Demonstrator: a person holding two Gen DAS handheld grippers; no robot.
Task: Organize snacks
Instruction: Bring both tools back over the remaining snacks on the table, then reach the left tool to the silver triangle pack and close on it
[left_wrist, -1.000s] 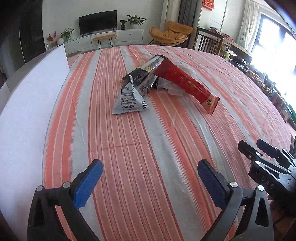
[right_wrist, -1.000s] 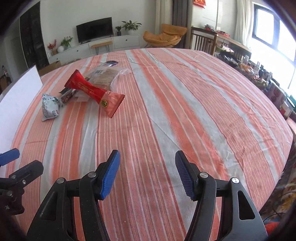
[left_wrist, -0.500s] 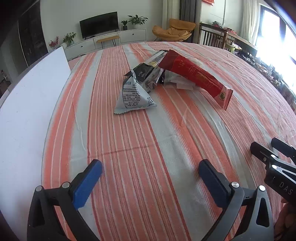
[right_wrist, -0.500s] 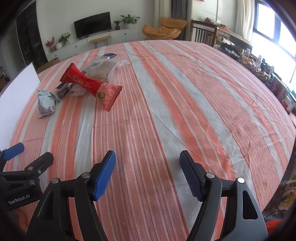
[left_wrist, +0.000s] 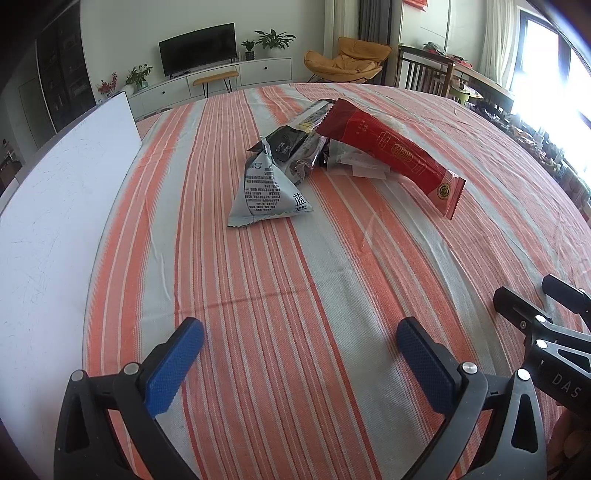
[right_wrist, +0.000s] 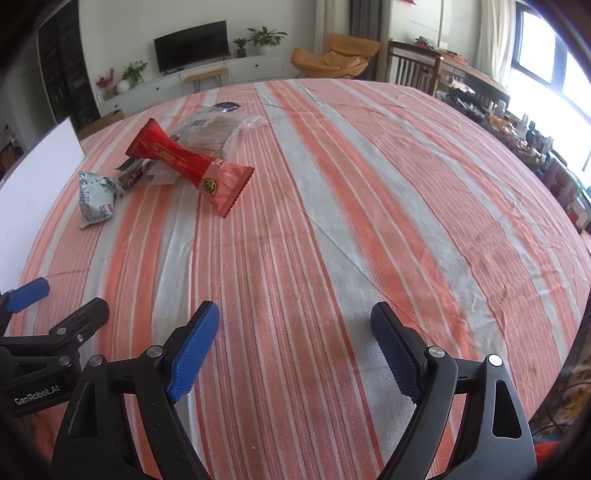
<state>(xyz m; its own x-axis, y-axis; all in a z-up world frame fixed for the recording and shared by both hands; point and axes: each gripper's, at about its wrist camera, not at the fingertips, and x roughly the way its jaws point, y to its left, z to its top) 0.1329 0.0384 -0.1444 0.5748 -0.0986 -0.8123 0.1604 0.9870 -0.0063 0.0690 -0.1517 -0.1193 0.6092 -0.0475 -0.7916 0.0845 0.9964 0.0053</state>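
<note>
scene: a table under an orange and grey striped tablecloth, a white board along its left edge, a living room behind.
snacks: a small heap near the table's far left, well ahead of both grippers. a long red wrapper lies tilted across a clear bag of biscuits; a dark foil packet is tucked under its far end; a grey pyramid pouch stands just in front, touching the dark packet.
left gripper: jaws spread wide, holding nothing, low over bare cloth.
right gripper: jaws spread wide, empty, beside the left one.
handling: these look light, soft and crinkly, likely slippery film; the biscuits seem fragile. the red wrapper is best pinched across its middle, the pouch at its top seam.
change: against the earlier frames the heap sits larger and nearer in the left view, so that gripper has advanced toward it; the right gripper's jaws stand a little wider than a second ago. the snacks lie as before.
</note>
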